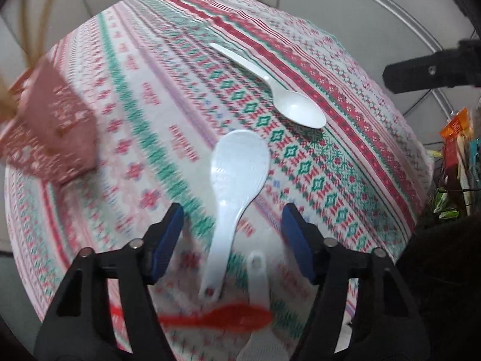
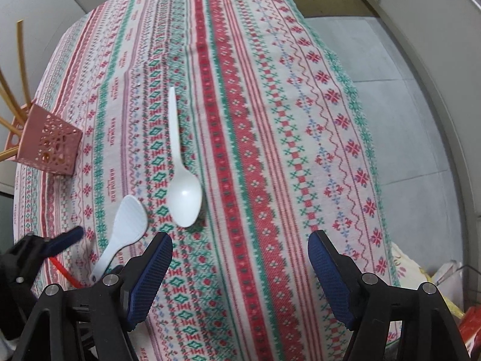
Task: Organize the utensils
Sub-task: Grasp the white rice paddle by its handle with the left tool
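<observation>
A white rice paddle lies on the patterned tablecloth, its handle between the open jaws of my left gripper; it also shows in the right wrist view. A white spoon lies beyond it, also seen in the right wrist view. A second white paddle and a red spoon lie under the left gripper. A pink perforated utensil holder with chopsticks stands at the left; it is blurred in the left wrist view. My right gripper is open and empty above the cloth.
The table's right edge drops to a grey floor. Packets and bags lie beside the table on the right. The left gripper shows at the lower left of the right wrist view.
</observation>
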The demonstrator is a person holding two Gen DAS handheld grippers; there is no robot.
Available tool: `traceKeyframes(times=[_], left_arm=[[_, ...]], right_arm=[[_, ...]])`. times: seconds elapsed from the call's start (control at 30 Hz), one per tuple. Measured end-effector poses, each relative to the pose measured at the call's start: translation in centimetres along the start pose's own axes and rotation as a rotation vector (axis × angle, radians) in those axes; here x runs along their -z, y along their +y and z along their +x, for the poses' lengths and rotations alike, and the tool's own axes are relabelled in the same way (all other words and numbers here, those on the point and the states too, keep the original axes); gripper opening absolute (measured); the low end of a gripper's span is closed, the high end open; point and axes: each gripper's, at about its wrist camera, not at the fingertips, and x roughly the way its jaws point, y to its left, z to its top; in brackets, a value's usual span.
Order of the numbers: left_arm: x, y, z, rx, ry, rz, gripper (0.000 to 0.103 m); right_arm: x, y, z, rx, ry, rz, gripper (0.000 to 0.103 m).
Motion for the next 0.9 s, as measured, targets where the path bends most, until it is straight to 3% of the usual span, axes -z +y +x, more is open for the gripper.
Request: traceKeyframes(times=[0.3,0.43,0.57,0.9], left_arm=[[-2.8,0.1,1.4,-0.011,-0.028,-0.006,0.064],[-3.5,0.0,1.6,-0.009,-0.043,0.005,0.048],[-3.9,-0.1,1.6,-0.033,-0.059,0.025,0.047],[-4.4,0.6,-4.2,-0.064,-0.249,0.037,0.047]], right_arm=[[-0.4,-0.8,0.7,-0.014,0.014,0.012,0.079],[-0.5,-0.8,1.0,-0.021,0.019,0.009,0.079],[-0.4,-0.8,1.2,-0.020,0.026,0.009,0.079],[-0.2,-0.8,2.2,-0.074,0.060,0.040,0.079]])
